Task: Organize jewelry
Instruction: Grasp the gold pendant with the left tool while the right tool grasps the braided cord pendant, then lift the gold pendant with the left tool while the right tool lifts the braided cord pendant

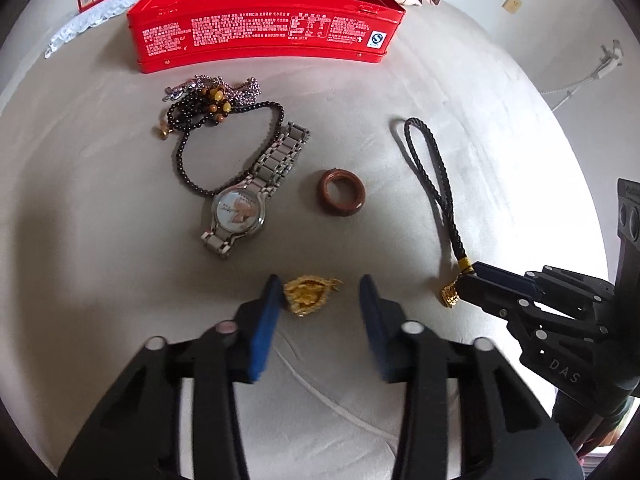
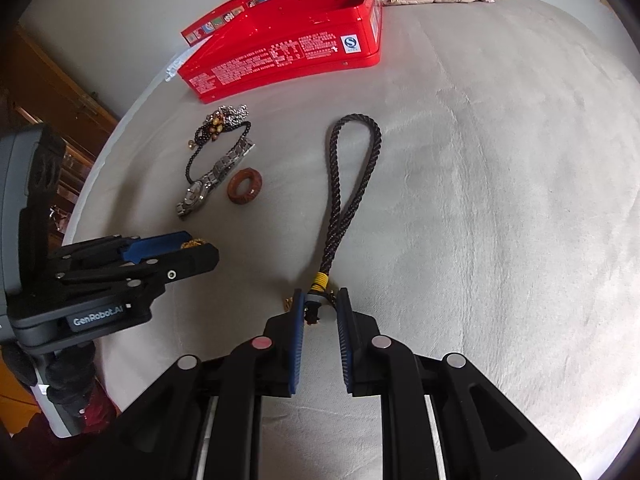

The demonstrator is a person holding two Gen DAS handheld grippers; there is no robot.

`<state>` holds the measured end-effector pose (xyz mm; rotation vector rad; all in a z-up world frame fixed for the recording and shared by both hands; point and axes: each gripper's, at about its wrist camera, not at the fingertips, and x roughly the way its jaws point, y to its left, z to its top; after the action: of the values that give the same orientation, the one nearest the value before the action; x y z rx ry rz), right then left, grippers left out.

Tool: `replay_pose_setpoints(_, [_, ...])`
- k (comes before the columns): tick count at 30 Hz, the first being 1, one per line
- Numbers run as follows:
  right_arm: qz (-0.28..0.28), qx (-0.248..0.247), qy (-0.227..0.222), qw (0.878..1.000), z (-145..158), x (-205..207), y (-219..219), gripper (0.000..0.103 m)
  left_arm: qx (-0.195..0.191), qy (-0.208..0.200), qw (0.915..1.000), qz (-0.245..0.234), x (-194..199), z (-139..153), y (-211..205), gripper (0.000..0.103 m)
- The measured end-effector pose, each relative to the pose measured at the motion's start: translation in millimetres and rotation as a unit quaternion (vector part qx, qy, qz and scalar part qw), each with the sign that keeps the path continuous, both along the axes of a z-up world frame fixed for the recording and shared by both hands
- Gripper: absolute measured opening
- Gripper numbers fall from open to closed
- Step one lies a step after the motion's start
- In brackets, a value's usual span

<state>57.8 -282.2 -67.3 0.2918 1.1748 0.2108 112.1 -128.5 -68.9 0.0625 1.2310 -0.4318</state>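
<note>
Both grippers down: left gripper wide around gold brooch, right gripper narrow, straddling braided cord knot.

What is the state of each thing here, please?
red tin: open, lid off.
watch: lying flat, face up.
wooden ring: lying flat, alone.
bead necklaces: tangled heap.
gold pendant: between open left gripper.
black cord: knotted end between open right gripper.

Tin sits behind everything; bead pile just in front, watch before that, ring right of it, cord furthest right.
</note>
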Motion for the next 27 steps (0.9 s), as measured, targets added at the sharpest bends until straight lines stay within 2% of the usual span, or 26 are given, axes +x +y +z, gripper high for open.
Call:
replay_pose_setpoints(3, [0.000, 0.003, 0.000, 1.000, -0.5, -0.6, -1.5, 0.016, 0.006, -0.005, 1.0000, 0.000, 1.0, -0.8, -0.2, 0.024])
replay_pose_setpoints(5, [0.000, 0.004, 0.000, 1.000, -1.0, -0.6, -2.5, 0.016, 0.009, -0.009, 0.9999, -0.006, -0.3, -0.1, -2.2, 0.015])
replay_pose_setpoints(16, [-0.001, -0.004, 0.000, 1.000, 2.1, 0.8, -0.3, 0.016, -0.009, -0.013, 0.9999, -0.003, -4.9, 3.6, 7.7, 0.015])
replay_pose_setpoints(27, [-0.003, 0.000, -0.019, 1.000, 17.1, 5.3, 0.2, 0.016, -0.035, -0.037, 0.9986, 0.012, -7.8, 26.3, 30.0, 0.015])
